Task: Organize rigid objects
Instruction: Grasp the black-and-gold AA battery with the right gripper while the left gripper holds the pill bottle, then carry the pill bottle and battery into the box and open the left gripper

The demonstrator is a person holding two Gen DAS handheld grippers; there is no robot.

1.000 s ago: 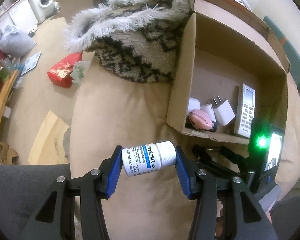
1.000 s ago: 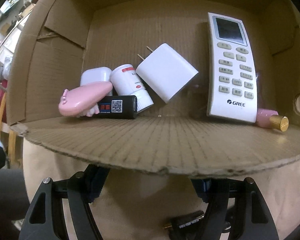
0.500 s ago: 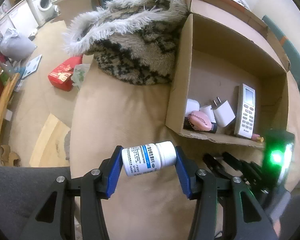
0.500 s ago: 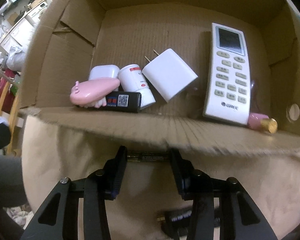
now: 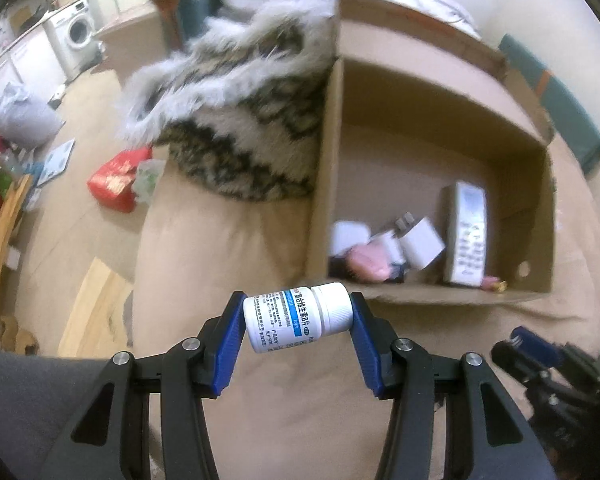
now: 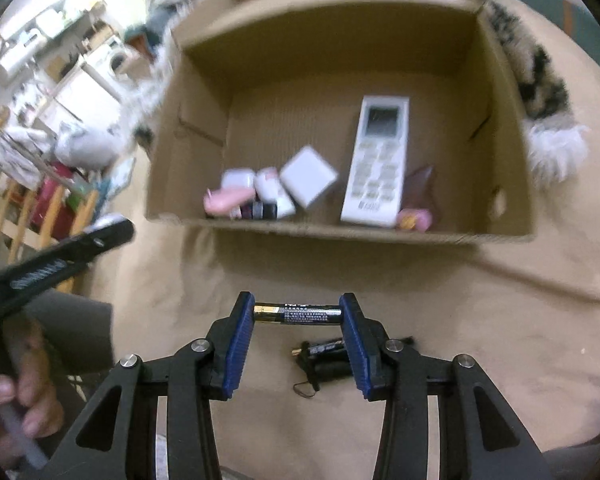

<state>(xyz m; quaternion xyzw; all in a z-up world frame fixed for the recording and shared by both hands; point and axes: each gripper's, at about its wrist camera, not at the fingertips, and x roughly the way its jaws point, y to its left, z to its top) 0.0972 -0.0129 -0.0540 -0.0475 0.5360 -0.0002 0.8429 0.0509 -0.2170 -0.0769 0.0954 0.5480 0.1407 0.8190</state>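
1. The left gripper (image 5: 298, 322) is clamped on a white pill bottle (image 5: 298, 317), which lies sideways between the blue pads (image 5: 232, 338), base against the left one and cap against the right, held clear above the beige cushion (image 5: 204, 248).
2. The right gripper (image 6: 298, 316) is clamped end to end on a black and gold battery (image 6: 298, 314), lying level between its pads; its jaws have just closed in on it, and it hangs above the cushion.
3. Just beyond that battery, another dark battery (image 6: 320, 350) rests on the cushion with a small black object with a cord (image 6: 324, 368) beside it.
4. At the lower left of the right wrist view, a hand (image 6: 18, 412) grips the handle of the other gripper.
5. Farther on, an open cardboard box (image 6: 380, 236) sits on the cushion.
6. Along the box's near wall lie a pink object (image 6: 226, 200), a small white case (image 6: 238, 178), a white bottle with a red mark (image 6: 274, 192), a white charger plug (image 6: 308, 182), a white remote control (image 6: 376, 160) and a pink bottle with a gold cap (image 6: 414, 220).
7. Behind the box, a fluffy patterned blanket (image 5: 240, 120) is heaped on the cushion.
8. Beyond, on the floor, lies a red package (image 5: 118, 180); a washing machine (image 5: 78, 34) stands far off.
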